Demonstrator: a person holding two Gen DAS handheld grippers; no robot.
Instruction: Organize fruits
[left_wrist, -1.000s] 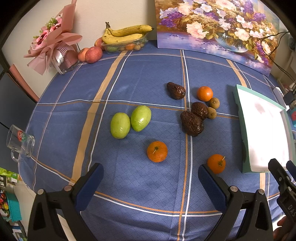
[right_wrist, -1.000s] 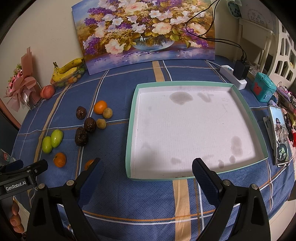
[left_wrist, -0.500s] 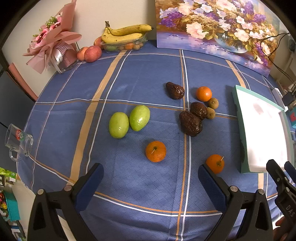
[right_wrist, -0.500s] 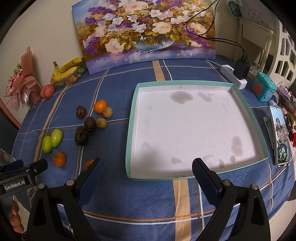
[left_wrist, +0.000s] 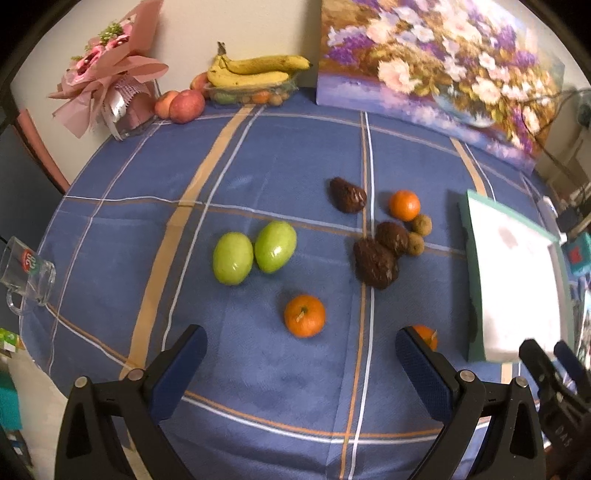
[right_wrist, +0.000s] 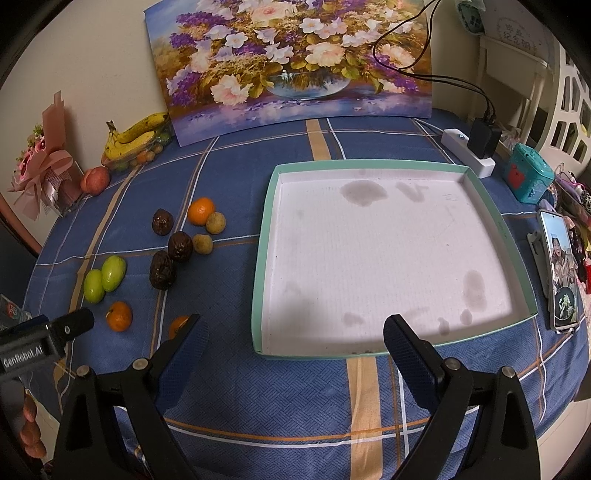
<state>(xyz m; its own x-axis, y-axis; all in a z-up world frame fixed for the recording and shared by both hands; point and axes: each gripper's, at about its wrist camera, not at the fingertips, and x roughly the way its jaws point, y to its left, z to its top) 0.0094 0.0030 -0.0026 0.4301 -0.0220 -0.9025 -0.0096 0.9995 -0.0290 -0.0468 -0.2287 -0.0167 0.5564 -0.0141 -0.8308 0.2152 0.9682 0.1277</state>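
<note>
Left wrist view: a glass mug is cut off at the frame edge. Two smooth green fruits touch side by side, then a dimpled orange, wrinkled dark brown fruits, and a second orange half hidden behind the left gripper, whose jaws stand spread and empty. The right gripper, jaws also spread, hangs before a stained white tray rimmed in teal.

On the counter: three oranges, two green fruits, three dark wrinkled fruits, two small brown round fruits, one white tray, two open grippers.
</note>
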